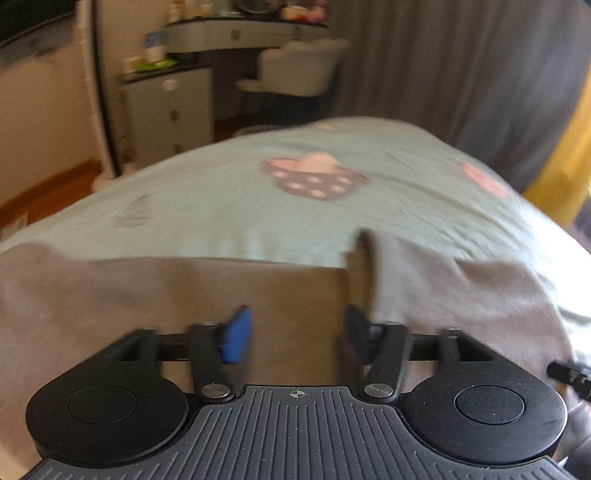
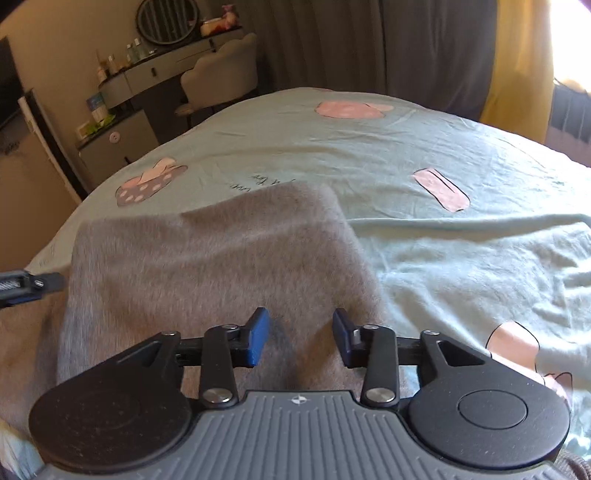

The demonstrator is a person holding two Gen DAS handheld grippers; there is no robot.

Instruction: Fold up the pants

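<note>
Soft, fuzzy grey pants (image 2: 221, 258) lie folded on the wrinkled mint bedsheet (image 2: 461, 258), spreading beneath and ahead of both jaws. The left gripper (image 1: 297, 332) and right gripper (image 2: 300, 338) stand spread, blue pads pinching nothing.

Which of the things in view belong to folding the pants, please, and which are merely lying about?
For the job: grey pants, left gripper, right gripper, green bedsheet beneath.

Lying about: vanity desk, chair, grey curtain, round mirror.
</note>
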